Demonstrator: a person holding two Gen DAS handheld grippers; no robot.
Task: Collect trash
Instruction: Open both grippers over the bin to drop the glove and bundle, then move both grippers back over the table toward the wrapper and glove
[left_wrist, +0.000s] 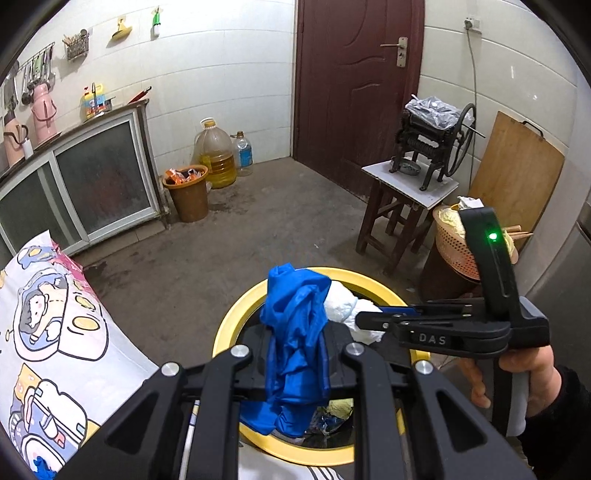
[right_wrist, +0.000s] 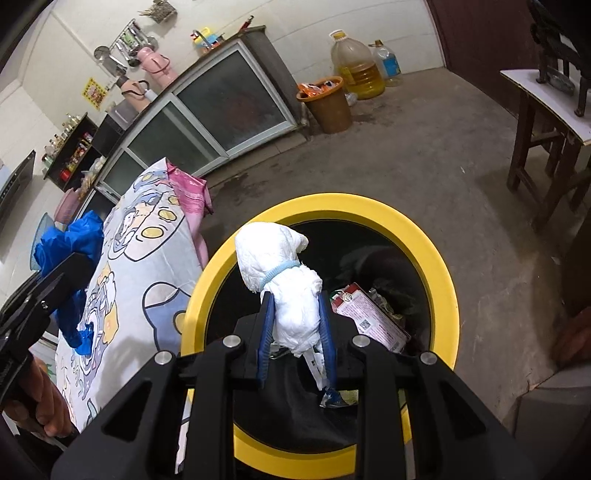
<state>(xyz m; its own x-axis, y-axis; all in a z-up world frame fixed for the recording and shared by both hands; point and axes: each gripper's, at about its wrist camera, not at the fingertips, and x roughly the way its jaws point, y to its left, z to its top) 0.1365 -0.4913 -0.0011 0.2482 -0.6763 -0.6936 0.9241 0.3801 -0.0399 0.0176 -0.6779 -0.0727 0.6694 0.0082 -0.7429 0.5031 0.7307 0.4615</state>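
Left wrist view: a crumpled blue plastic glove (left_wrist: 295, 332) is clamped in the left gripper (left_wrist: 297, 354) above the yellow-rimmed bin (left_wrist: 229, 325). Right wrist view: a white wad of tissue (right_wrist: 284, 280), banded in light blue, is pinched by the right gripper (right_wrist: 295, 332) over the bin's open mouth, beside a cartoon-print tablecloth (right_wrist: 147, 266).

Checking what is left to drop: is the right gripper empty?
No, the right gripper is clamped on a white wad of tissue held above the yellow-rimmed bin.
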